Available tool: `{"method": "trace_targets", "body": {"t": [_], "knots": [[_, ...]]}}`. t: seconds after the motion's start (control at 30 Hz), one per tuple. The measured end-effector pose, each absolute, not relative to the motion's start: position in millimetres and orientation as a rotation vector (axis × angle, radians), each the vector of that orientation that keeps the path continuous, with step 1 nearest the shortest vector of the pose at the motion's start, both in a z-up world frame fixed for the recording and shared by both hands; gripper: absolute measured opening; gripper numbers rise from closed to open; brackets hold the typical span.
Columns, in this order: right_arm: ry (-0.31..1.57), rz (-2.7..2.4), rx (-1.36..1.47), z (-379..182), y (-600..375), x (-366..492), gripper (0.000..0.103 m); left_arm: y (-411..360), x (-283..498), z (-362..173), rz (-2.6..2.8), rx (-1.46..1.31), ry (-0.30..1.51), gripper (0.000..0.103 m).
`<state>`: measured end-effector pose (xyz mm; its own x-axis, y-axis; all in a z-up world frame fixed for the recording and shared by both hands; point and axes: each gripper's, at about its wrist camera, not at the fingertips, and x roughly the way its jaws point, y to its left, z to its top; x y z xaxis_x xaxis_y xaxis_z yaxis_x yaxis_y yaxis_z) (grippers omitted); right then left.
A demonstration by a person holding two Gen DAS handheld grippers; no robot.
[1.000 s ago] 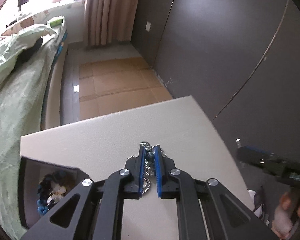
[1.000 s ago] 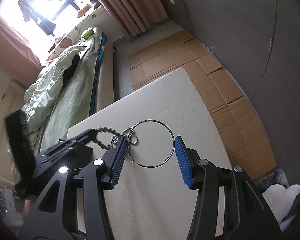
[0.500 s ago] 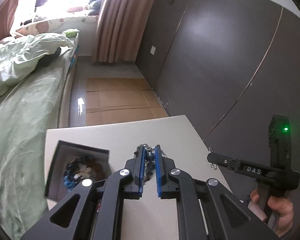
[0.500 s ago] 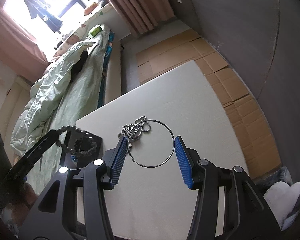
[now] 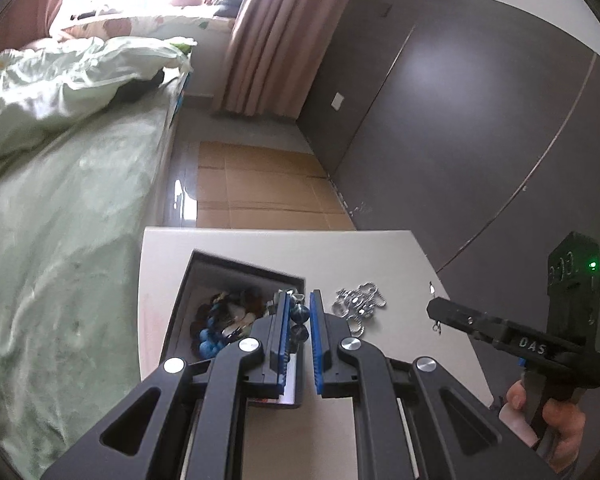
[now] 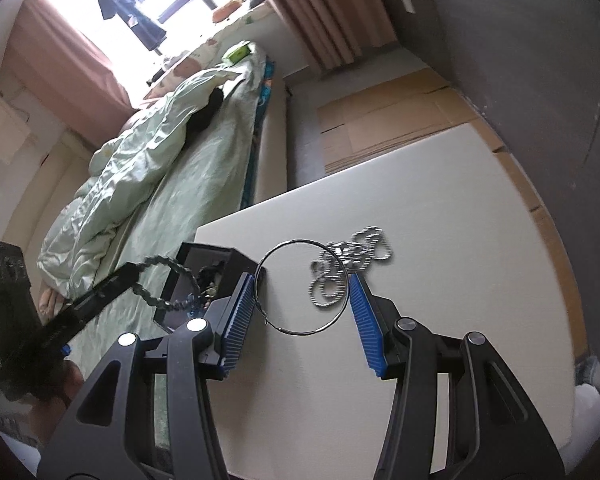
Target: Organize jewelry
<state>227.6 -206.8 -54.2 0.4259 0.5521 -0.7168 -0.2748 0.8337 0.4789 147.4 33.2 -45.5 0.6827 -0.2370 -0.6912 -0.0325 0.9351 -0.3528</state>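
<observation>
My left gripper (image 5: 299, 308) is shut on a dark beaded bracelet (image 5: 299, 314) and holds it over the open black jewelry box (image 5: 204, 276), which has several beads and pieces inside. In the right wrist view the bracelet (image 6: 168, 268) hangs in a loop from the left gripper above the box (image 6: 204, 254). My right gripper (image 6: 302, 300) holds a large thin metal ring (image 6: 304, 286) between its blue pads, just above the white table (image 6: 440, 280). A silver ball chain (image 6: 348, 266) lies in a heap on the table past the ring; it also shows in the left wrist view (image 5: 358, 304).
A bed with a green duvet (image 5: 60, 160) runs along the table's left side. Flattened cardboard (image 5: 260, 192) covers the floor beyond the table. A dark wall (image 5: 460, 120) stands to the right. The right gripper's body (image 5: 520, 344) is at the table's right edge.
My left gripper has carried the bracelet left, from over the table beside the silver chain to above the box. My right gripper has stayed in place with the ring.
</observation>
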Motion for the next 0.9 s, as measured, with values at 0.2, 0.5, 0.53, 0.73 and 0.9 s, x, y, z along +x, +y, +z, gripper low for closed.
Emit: {"method": "trace_targets", "body": {"t": [0.2,0.5,0.53,0.73,0.9], "knots": [[1.005,0.573,0.298,-56.4,-182.7,225.1,0.05,48.7,150.2,-64.6,-0.065,-0.352,0.898,0.034],[0.983,0.656,0.323,-54.1,-146.9,220.2,0.05,93.4,132.6,-36.1,0.009,-0.414,0.791,0.092],[0.982,0.665,0.323,-54.2,-141.5,219.1,0.05,96.7,130.4,-32.9,0.01,-0.419,0.78,0.095],[0.98,0.714,0.319,-55.6,-113.9,215.1,0.05,111.7,126.3,-26.9,0.02,-0.461,0.769,0.095],[0.962,0.726,0.327,-58.9,-94.3,219.0,0.051,125.1,122.5,-25.9,0.06,-0.502,0.755,0.095]]}}
